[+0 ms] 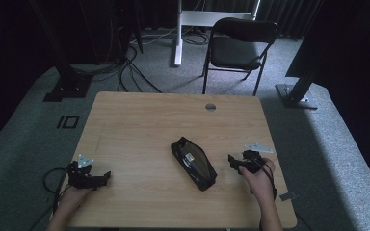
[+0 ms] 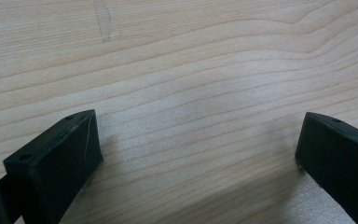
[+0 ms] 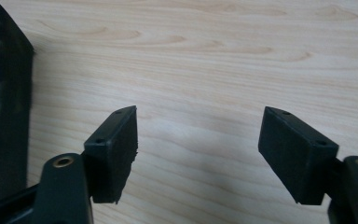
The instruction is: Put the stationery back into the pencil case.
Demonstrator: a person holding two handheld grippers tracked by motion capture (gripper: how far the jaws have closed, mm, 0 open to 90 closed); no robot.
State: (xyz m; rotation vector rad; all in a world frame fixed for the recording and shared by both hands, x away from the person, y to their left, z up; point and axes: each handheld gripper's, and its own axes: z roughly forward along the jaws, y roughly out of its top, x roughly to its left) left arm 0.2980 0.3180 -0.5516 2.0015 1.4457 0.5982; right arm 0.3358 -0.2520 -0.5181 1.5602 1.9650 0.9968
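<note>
Spanning most of the high view: a pale wooden table (image 1: 139, 120), long grain running across it, bare except near the person's edge. Beyond it, pushed well back on grey carpet, a black folding chair (image 1: 238, 45), out of the way of the work.

Lying right of centre on the table, slanted from upper left to lower right: a black pencil case (image 1: 193, 162), open along its top, something blue and white showing inside. Probably turned at that angle so that the opening faces the right hand and can be reached without crossing arms.

Resting near the front left corner, well apart from the pencil case: the left gripper (image 1: 92, 178), held low with its jaws pointing toward the middle of the table. Jaws spread wide in the left gripper view (image 2: 198, 144), nothing between them but wood grain. Likely parked there, waiting, clear of the other hand's path.

Sitting just beside the lower right end of the pencil case, not touching it: the right gripper (image 1: 235, 162), jaws aimed at the case. Seen from the right gripper view (image 3: 198, 154), jaws standing well apart and empty, only bare table between them, with the dark side of the case (image 3: 4, 112) at the left edge. Judged ready to take or steady the case, or freshly let go of it; impossible to say which.
</note>
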